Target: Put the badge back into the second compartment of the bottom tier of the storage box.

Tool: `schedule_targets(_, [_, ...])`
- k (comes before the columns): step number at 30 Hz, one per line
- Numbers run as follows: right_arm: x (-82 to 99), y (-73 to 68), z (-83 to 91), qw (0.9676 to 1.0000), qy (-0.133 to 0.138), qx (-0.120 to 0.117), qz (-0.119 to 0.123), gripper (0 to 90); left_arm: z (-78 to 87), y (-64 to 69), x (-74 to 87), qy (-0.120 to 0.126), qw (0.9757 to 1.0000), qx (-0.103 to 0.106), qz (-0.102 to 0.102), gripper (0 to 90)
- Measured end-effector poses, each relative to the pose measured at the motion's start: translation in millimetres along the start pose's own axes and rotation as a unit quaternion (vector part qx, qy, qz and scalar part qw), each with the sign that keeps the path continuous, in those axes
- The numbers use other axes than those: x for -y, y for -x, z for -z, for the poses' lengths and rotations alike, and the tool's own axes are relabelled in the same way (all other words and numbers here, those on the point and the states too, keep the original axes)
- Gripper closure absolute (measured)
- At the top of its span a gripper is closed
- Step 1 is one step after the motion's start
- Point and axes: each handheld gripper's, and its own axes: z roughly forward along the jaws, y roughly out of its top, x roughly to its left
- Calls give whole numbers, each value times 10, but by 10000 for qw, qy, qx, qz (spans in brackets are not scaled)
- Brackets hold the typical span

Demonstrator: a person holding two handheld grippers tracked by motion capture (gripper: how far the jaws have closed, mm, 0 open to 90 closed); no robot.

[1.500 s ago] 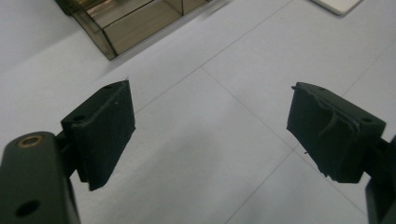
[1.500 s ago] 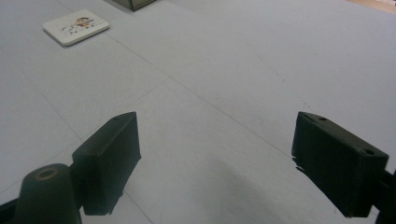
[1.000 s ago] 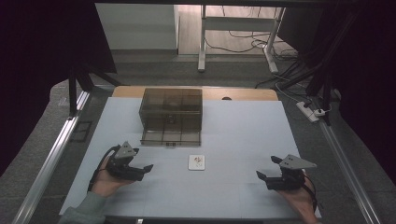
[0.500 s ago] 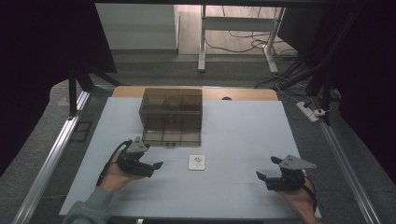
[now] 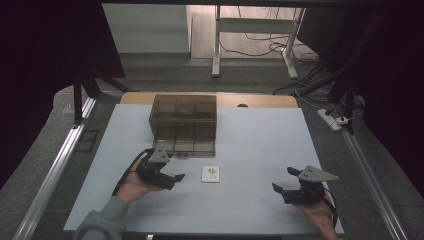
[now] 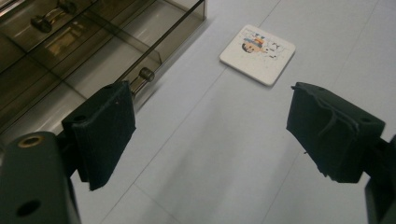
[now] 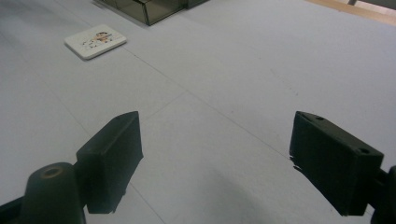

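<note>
A small white square tile [image 5: 210, 173] with a printed cartoon lies flat on the pale table, in front of a smoky transparent drawer box [image 5: 184, 124]. My left gripper [image 5: 173, 171] stands open just left of the tile and near the box's front. In the left gripper view the tile [image 6: 257, 53] lies ahead, past the open left gripper [image 6: 224, 137], and the box front [image 6: 70, 56] with its small round knobs runs along the left. My right gripper [image 5: 284, 187] rests open at the front right, far from the tile [image 7: 95, 40], with nothing inside the right gripper [image 7: 224, 161].
The table's pale sheet [image 5: 260, 145] ends at a wooden strip [image 5: 260, 101] behind the box. Metal rails [image 5: 55, 170] run along both sides. A power strip [image 5: 334, 119] and cables lie on the floor to the right.
My left gripper has moved right and forward, from the table's left front toward the tile and the box front. The right gripper has stayed put.
</note>
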Motion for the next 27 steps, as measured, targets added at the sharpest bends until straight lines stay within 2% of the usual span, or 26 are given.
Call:
schedule_targets(12, [9, 12, -2, 10000, 33, -18, -39, 177, -126, 31, -115, -53, 9999, 135, -86, 151])
schedule_targets(27, [23, 12, -23, 10000, -66, 14, 17, 177, -320, 117, -290, -134, 9990, 327, -283, 151])
